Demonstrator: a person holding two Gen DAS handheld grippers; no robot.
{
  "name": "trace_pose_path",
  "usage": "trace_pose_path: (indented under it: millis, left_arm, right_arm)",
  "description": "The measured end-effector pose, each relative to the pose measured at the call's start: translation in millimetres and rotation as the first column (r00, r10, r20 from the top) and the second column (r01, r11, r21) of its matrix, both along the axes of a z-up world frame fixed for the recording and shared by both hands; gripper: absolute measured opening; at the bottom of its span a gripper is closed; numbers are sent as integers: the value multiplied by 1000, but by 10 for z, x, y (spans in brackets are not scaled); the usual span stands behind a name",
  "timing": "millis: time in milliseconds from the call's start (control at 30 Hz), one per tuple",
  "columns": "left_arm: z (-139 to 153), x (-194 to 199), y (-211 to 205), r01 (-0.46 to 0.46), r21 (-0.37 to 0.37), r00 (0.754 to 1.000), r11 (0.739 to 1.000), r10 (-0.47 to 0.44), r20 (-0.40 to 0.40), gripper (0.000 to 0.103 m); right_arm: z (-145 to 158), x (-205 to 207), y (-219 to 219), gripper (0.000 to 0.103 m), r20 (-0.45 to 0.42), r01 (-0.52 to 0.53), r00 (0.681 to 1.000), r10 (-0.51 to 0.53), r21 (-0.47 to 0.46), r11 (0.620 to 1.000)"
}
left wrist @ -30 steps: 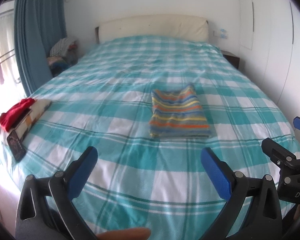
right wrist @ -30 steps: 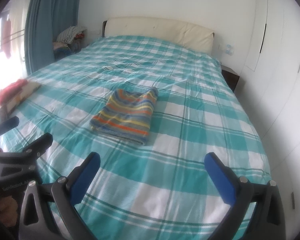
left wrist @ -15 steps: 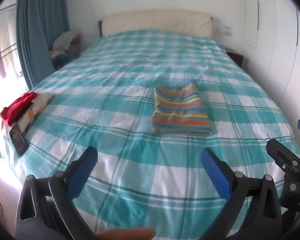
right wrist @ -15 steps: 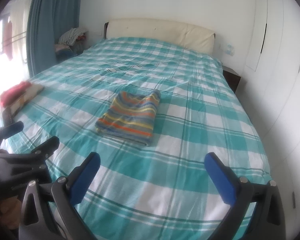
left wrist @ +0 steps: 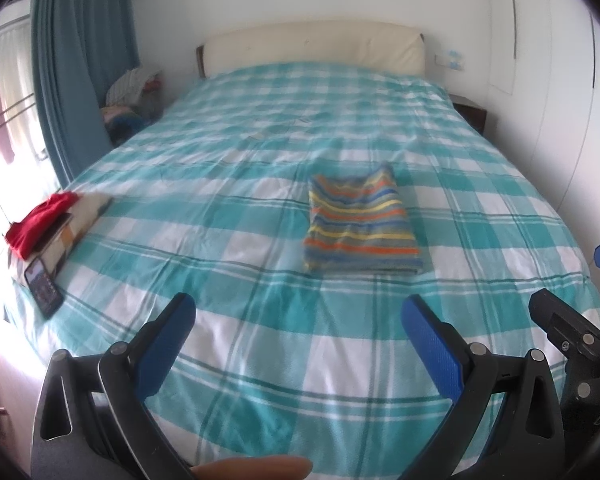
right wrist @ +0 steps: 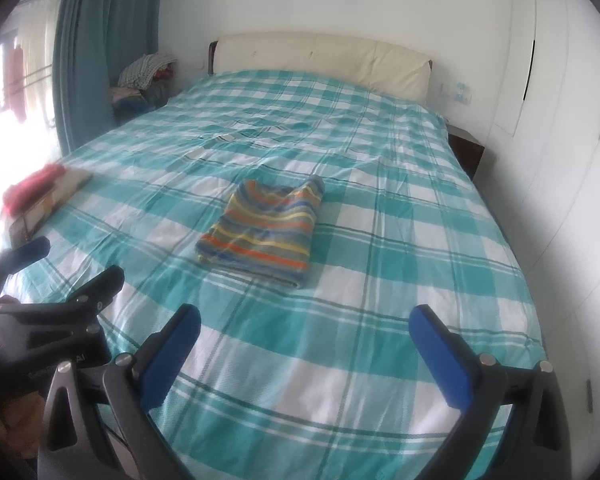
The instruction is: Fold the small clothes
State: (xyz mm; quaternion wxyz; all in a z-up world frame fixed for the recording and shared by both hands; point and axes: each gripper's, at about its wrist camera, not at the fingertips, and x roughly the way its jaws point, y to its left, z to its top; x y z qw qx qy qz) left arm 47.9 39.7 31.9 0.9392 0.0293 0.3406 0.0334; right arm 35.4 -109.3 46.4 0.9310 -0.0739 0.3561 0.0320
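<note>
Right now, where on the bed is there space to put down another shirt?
The bed is bare between the folded striped garment and the headboard, and along the near edge, before both open hand-held grippers. The left edge is crowded: a red cloth on a patterned pile, a phone beside it.

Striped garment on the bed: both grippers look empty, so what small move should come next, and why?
Probably no further fold. The striped garment already lies as a neat rectangle on the checked bedspread, and the left gripper and right gripper are both open, empty and short of it. A likely next move is reaching the left gripper toward the red garment at the bed's left edge.
</note>
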Motion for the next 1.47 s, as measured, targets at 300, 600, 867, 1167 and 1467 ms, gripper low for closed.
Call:
trace_pose_path:
  millis: [300,600,867,1167,1467]
  left_arm:
    - [46,-1,-71,8,2,1000,1000,-8,-4,103]
    - [84,-8,-80,13,1,1000,1000,-13,4,103]
    - [90,12,-68,7,-6,1000,1000,-7,1,103]
    - [89,-15,-95,27,-32,1000,999,-27,9,103]
    - [112,-23,-101,24,-25,1000,999,-24,16,103]
  right_arm:
    - [87,-68,-60,102,9,6,1000,-7,32,999]
    - [172,-117,17,102,23,-13,1000,12,33,999]
    - [152,-96,29,102,16,4,1000,-4,24,1000]
    - [133,-69,-34,102,14,17,1000,-17,23,1000]
    - [132,-68,-31,102,13,16,1000,-16,22,1000]
